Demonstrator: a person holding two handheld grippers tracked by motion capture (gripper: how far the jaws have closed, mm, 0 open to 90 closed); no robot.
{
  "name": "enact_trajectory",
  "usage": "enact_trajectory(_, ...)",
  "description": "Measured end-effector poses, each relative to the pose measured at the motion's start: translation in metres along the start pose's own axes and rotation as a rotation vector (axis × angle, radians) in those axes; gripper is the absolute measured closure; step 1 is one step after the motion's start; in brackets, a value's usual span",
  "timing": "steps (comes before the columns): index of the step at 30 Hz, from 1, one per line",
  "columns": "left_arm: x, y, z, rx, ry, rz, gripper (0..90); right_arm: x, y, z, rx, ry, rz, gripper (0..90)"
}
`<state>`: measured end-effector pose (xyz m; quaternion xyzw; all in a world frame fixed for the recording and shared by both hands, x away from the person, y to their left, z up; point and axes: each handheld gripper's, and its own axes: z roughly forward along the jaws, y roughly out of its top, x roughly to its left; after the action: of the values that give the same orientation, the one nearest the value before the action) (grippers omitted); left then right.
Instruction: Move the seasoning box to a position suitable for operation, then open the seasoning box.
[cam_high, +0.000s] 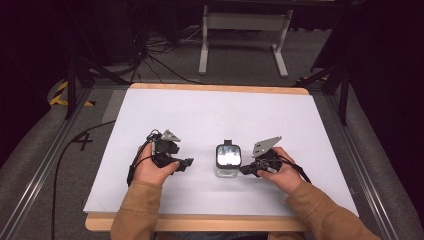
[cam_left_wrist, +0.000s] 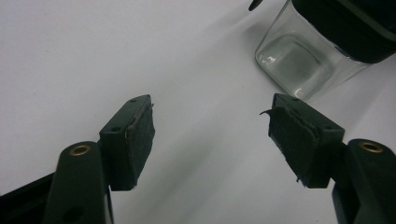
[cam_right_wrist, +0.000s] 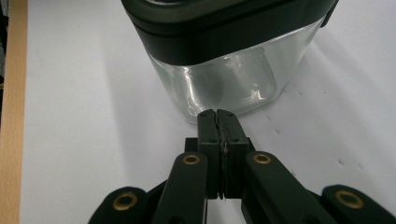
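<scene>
The right tool (cam_right_wrist: 218, 116), jaws pressed together and empty, noses against the jar (cam_right_wrist: 224, 81) near the front of the worktop (cam_high: 200, 115). A shove could slide or tip it. The left tool (cam_left_wrist: 210, 135) gapes wide, empty, well apart.

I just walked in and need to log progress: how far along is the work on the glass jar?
Barely begun. The jar stands upright on the table with its black lid on. The right gripper is shut, its tips at the jar's wall, holding nothing. The left gripper is open, beside the jar. Gripping and opening look left.
</scene>
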<state>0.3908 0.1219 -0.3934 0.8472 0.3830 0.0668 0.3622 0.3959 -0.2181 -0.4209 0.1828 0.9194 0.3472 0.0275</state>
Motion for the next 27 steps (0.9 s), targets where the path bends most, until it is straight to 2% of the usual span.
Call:
enact_trajectory(1, -0.001, 0.002, -0.001, 0.004, -0.024, -0.003, 37.1, 0.000, 0.000, -0.002, -0.003, -0.001, -0.002, 89.9)
enact_trajectory(2, -0.001, 0.002, -0.001, 0.004, -0.024, -0.003, 40.8, 0.000, 0.000, -0.002, -0.003, -0.001, -0.002, 89.9)
enact_trajectory(3, -0.002, 0.003, -0.001, -0.001, -0.034, 0.002, 40.8, -0.001, -0.001, -0.004, -0.008, -0.006, 0.002, 89.9)
enact_trajectory(4, -0.002, 0.006, -0.003, -0.014, -0.033, 0.030, 48.1, -0.004, -0.002, -0.013, -0.028, -0.028, 0.014, 89.8)
enact_trajectory(5, -0.003, 0.007, -0.004, -0.019, -0.042, 0.030, 48.1, -0.004, -0.002, -0.013, -0.028, -0.028, 0.014, 89.8)
enact_trajectory(7, -0.007, 0.014, -0.006, -0.042, -0.056, 0.066, 56.2, -0.008, -0.005, -0.022, -0.046, -0.045, 0.024, 89.7)
enact_trajectory(9, -0.014, 0.020, -0.008, -0.041, -0.073, 0.101, 72.9, -0.012, -0.008, -0.032, -0.067, -0.063, 0.041, 89.6)
enact_trajectory(11, -0.020, 0.025, -0.009, -0.054, -0.093, 0.126, 78.4, -0.016, -0.012, -0.041, -0.083, -0.079, 0.061, 89.5)
enact_trajectory(14, -0.028, 0.035, -0.010, -0.069, -0.102, 0.151, 79.6, -0.018, -0.015, -0.048, -0.098, -0.090, 0.073, 89.4)
enact_trajectory(15, -0.030, 0.038, -0.010, -0.086, -0.103, 0.150, 78.5, -0.018, -0.015, -0.050, -0.101, -0.094, 0.075, 89.3)
enact_trajectory(18, -0.033, 0.045, -0.007, -0.094, -0.116, 0.156, 77.6, -0.019, -0.016, -0.053, -0.103, -0.100, 0.079, 89.1)
enact_trajectory(23, -0.035, 0.065, 0.002, -0.064, -0.143, 0.190, 80.0, -0.020, -0.016, -0.055, -0.112, -0.102, 0.080, 88.6)
enact_trajectory(24, -0.035, 0.067, 0.005, -0.077, -0.151, 0.182, 81.1, -0.020, -0.015, -0.055, -0.110, -0.100, 0.079, 88.4)
enact_trajectory(27, -0.034, 0.074, 0.011, -0.069, -0.162, 0.181, 82.4, -0.020, -0.015, -0.054, -0.112, -0.097, 0.078, 88.2)
